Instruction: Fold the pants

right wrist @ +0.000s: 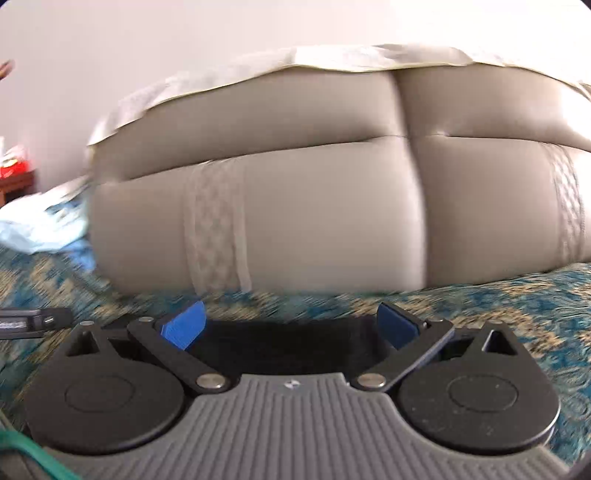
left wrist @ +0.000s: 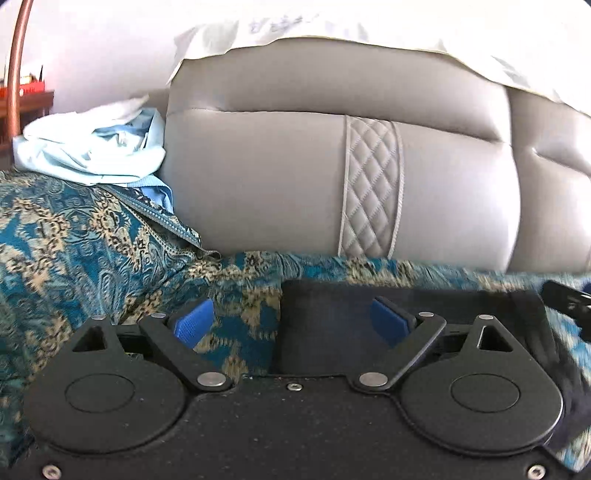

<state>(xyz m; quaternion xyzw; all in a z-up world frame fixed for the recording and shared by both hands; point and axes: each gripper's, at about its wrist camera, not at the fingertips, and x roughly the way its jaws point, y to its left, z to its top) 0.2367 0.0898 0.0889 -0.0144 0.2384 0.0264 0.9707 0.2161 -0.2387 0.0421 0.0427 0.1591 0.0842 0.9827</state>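
Dark, folded pants point(left wrist: 332, 332) lie flat on the teal and gold patterned cover point(left wrist: 92, 240) of the sofa seat. My left gripper point(left wrist: 291, 319) hovers over their left edge, its blue pads point(left wrist: 194, 323) wide apart and nothing pressed between them. In the right wrist view the same pants point(right wrist: 288, 343) show as a dark slab beneath my right gripper point(right wrist: 291, 323), which is also open with empty blue pads point(right wrist: 184, 325). A black part of the other gripper shows at each view's edge, right point(left wrist: 565, 299) and left point(right wrist: 29, 321). The pants' near part is hidden by the gripper bodies.
A grey leather backrest point(left wrist: 277, 177) with a quilted strip rises just behind the pants, a white cloth point(left wrist: 332, 22) draped over its top. A heap of light blue clothes point(left wrist: 92, 147) sits at the left. A copper pole point(left wrist: 16, 66) and a wooden side table point(left wrist: 33, 103) stand far left.
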